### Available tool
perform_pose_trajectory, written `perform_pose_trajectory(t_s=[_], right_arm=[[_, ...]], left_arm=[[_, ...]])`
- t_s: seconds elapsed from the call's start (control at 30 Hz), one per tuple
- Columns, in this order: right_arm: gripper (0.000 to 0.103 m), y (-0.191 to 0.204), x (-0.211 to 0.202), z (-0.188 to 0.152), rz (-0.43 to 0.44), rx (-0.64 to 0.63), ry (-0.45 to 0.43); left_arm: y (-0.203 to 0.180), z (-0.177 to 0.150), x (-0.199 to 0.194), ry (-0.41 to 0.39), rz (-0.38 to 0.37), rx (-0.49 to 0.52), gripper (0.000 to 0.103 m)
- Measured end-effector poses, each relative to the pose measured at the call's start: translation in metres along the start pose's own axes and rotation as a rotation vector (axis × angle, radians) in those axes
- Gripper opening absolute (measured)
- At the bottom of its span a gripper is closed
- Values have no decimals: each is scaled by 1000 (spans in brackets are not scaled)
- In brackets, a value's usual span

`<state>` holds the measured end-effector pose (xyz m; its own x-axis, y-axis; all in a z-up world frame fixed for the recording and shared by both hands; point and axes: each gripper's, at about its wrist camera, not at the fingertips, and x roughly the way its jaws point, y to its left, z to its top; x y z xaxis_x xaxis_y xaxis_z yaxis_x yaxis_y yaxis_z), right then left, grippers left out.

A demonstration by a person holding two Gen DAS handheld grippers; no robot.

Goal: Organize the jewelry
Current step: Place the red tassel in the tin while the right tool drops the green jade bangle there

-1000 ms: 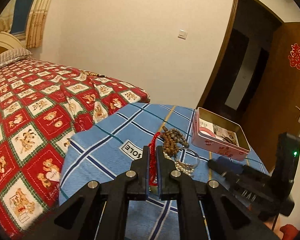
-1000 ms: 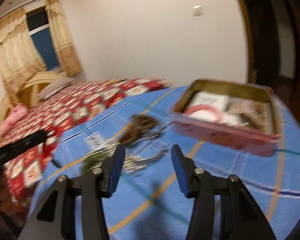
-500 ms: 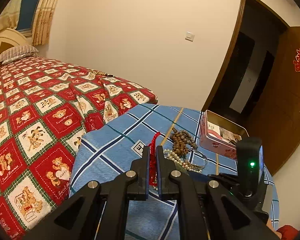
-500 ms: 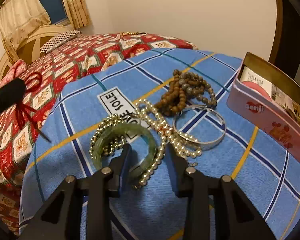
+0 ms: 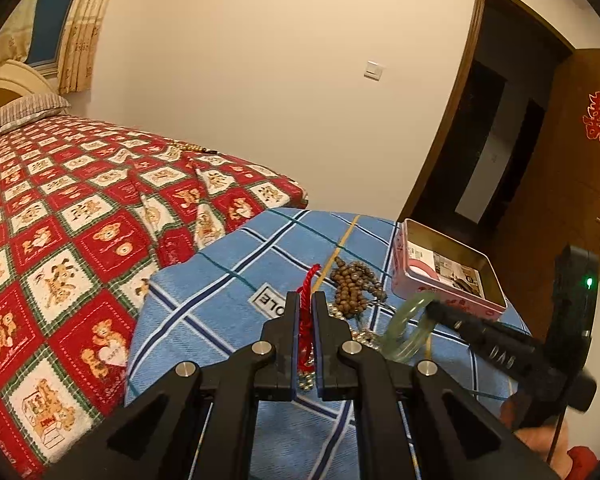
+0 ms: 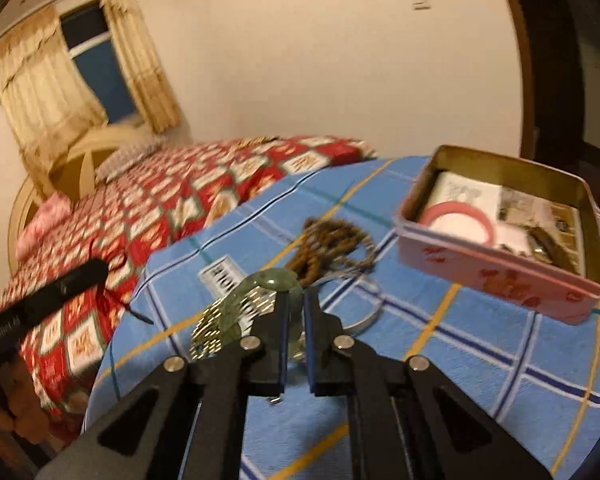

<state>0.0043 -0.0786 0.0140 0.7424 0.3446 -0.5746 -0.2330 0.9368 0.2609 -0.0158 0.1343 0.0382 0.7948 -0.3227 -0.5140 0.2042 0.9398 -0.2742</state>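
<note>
My left gripper [image 5: 306, 300] is shut on a red cord bracelet [image 5: 310, 278], held over the blue plaid cloth [image 5: 204, 284]. My right gripper [image 6: 296, 300] has its jaws closing hard on a green jade bangle [image 6: 269, 280], which is lifted clear of the cloth. From the left wrist view the green bangle [image 5: 404, 332] hangs from the right gripper [image 5: 430, 312]. A brown bead bracelet [image 6: 332, 240], a silver bangle [image 6: 366, 316] and a blurred pearl strand [image 6: 216, 324] lie on the cloth. The open pink tin [image 6: 500, 276] sits at the right with a pink bangle [image 6: 460, 216] inside.
A bed with a red bear-print cover [image 5: 80, 220] adjoins the table on the left. The left gripper [image 6: 60, 284] shows at the left edge of the right wrist view. A wooden door [image 5: 560, 200] stands open behind the tin [image 5: 440, 296].
The right gripper came down around the green bangle, closed on it and raised it off the cloth. The left gripper kept its hold on the red cord.
</note>
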Motion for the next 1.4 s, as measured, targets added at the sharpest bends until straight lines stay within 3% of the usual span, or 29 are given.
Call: perform_pose_trajectory(t_s=[0.23, 0.57, 0.77, 1.0, 1.2, 1.3, 1.37, 1.4], right_arm=[[10, -51, -30, 19, -44, 111, -92], [10, -135, -47, 56, -111, 269, -204], [10, -184, -34, 64, -133, 388, -196], [10, -211, -10, 58, -174, 425, -110], [14, -209, -12, 57, -235, 353, -110], [18, -212, -13, 57, -221, 360, -118], [21, -212, -15, 57, -231, 356, -128], [28, -211, -17, 58, -248, 348, -135]], left_arm=[[-39, 11, 16, -1, -55, 70, 4], [-122, 36, 66, -20, -200, 166, 4], [-172, 47, 114, 0, -277, 194, 4], [-197, 39, 170, 71, -261, 213, 4], [-195, 25, 193, 104, -193, 204, 6], [-198, 20, 196, 116, -165, 221, 21], [-199, 18, 194, 114, -150, 217, 56], [-198, 18, 191, 102, -141, 210, 63]])
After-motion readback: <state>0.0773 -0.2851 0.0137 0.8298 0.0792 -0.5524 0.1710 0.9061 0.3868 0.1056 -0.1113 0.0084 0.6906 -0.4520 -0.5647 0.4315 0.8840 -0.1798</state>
